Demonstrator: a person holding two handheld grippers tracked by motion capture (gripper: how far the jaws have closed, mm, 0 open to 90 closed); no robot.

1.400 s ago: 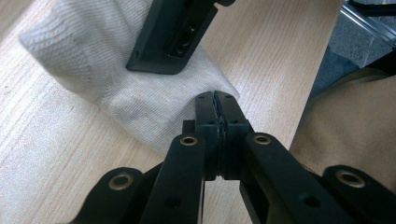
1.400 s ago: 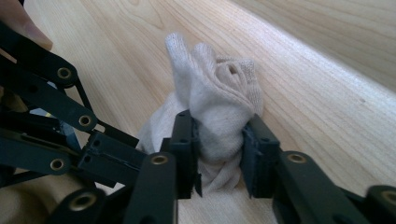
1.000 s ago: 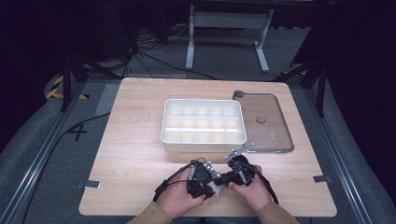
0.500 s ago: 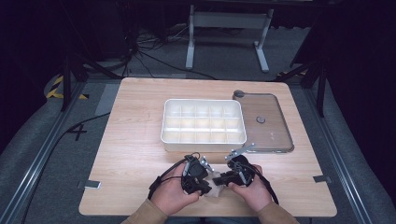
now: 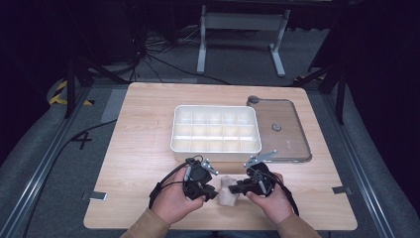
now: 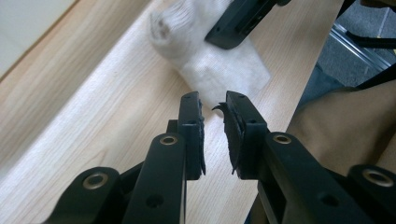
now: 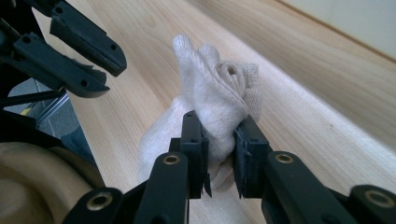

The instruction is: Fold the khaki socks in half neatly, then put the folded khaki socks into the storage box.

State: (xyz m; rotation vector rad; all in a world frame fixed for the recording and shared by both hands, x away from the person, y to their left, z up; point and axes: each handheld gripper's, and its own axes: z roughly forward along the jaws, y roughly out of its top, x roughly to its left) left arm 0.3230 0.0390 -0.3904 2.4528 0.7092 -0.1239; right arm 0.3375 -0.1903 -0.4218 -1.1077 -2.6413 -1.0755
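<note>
Since the earlier frame the left gripper (image 5: 210, 194) has drawn back toward nine o'clock, its jaws just opening, now released and empty beside the white sock (image 5: 229, 192). The right gripper (image 7: 219, 154) stays clenched on the sock, near the table (image 5: 148, 129) edge at six o'clock. Seemingly mid-bundling; next, carry it toward the divided tray (image 5: 216, 130) at twelve, open room between.

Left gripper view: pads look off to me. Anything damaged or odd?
Yes. The pad on the left gripper's right-hand jaw looks torn: its rubber edge curls off in ragged flaps at the tip and base. Its jaws stand apart with nothing between them. The white sock, bunched up, is pinched by the right gripper.
</note>
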